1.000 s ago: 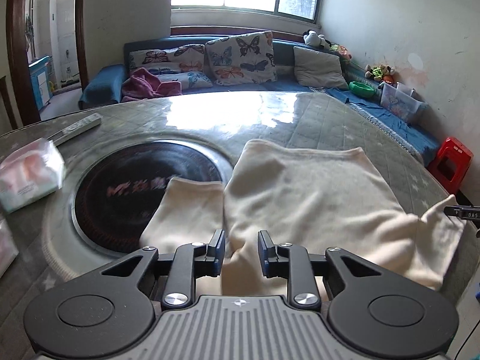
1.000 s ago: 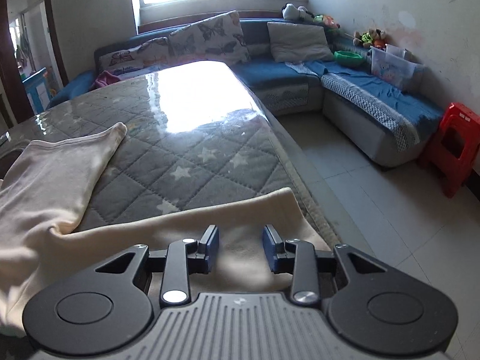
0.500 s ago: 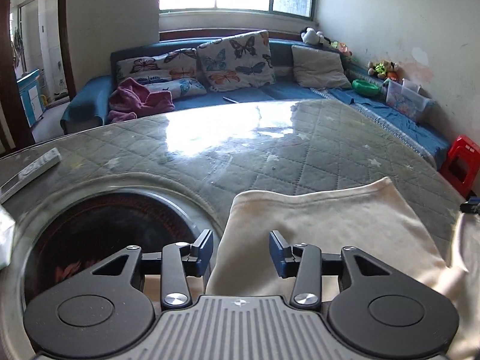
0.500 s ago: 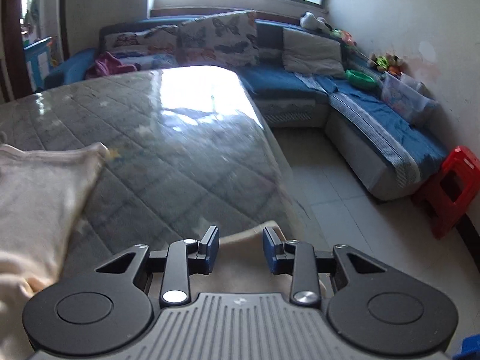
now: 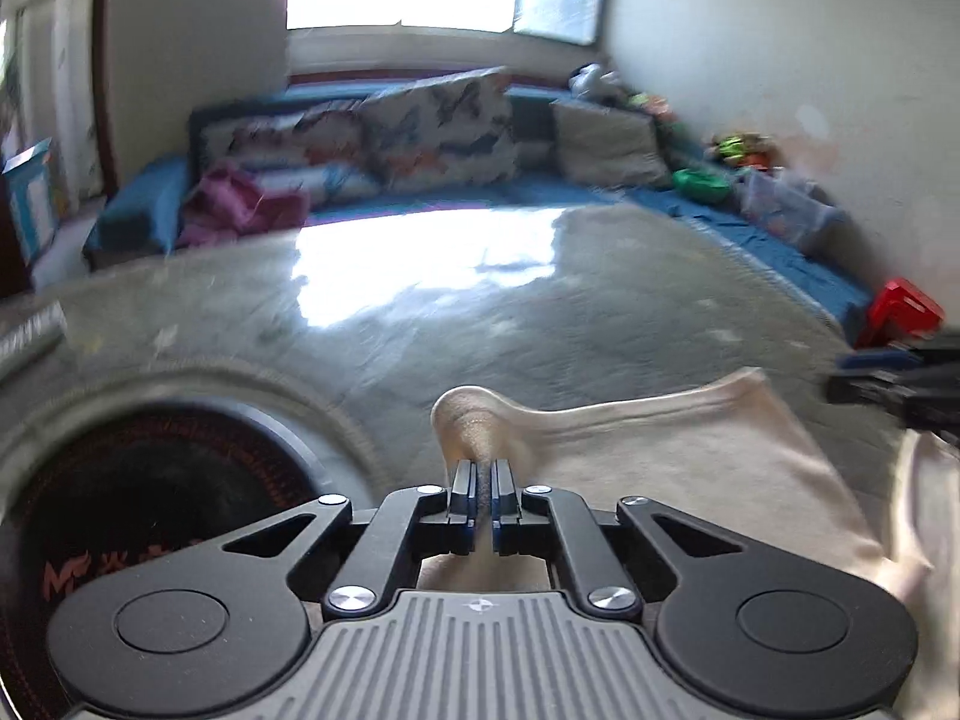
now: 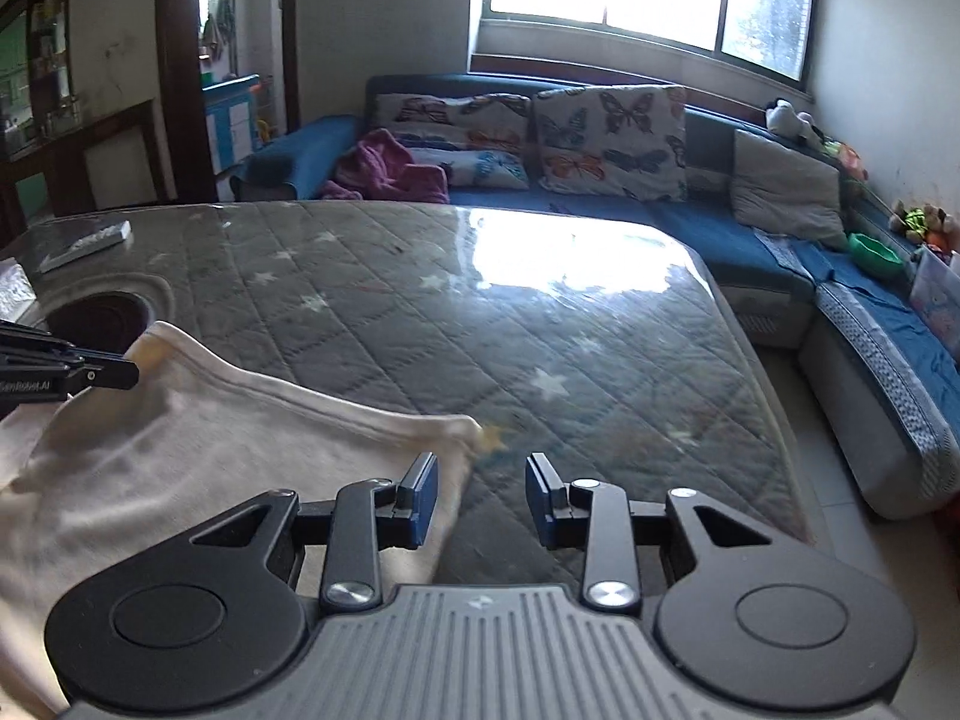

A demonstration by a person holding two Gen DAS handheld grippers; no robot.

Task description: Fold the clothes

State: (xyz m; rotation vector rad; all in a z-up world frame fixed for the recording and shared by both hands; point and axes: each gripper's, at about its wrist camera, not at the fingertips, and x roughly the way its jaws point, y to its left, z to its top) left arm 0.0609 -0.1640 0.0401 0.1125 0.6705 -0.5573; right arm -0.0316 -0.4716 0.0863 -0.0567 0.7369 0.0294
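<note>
- The left gripper is pressed together on a bunched corner of the cream garment; its jaws have just been closing, and the cloth is plainly pinched between them, with a rounded lump of fabric poking out past the tips.
- That corner is probably taken because it lies at one end of the garment's far hem, a good place to lift or pull a fold from.
- The right gripper stands part-spread with nothing pinched. Its left finger sits over the garment's right edge, while the right finger hangs above the bare quilted tabletop.
- I judge it is lining up on the garment's other far corner, just beyond its tips, so both ends of the hem can be carried together.
- The garment lies flat on the near part of the tabletop. The pinched corner lies near the dark round inset on the left; the free corner lies well short of the table's right edge.
- Further out, a remote control rests on the far left of the table, and a blue sofa with butterfly cushions runs beyond it under the window.
- Against the earlier frames: the left gripper's jaws then stood spread over the cloth and now grip it. The right gripper then hovered over the nearer strip of cloth by the table's right edge and now faces the far corner, its spread unchanged.
</note>
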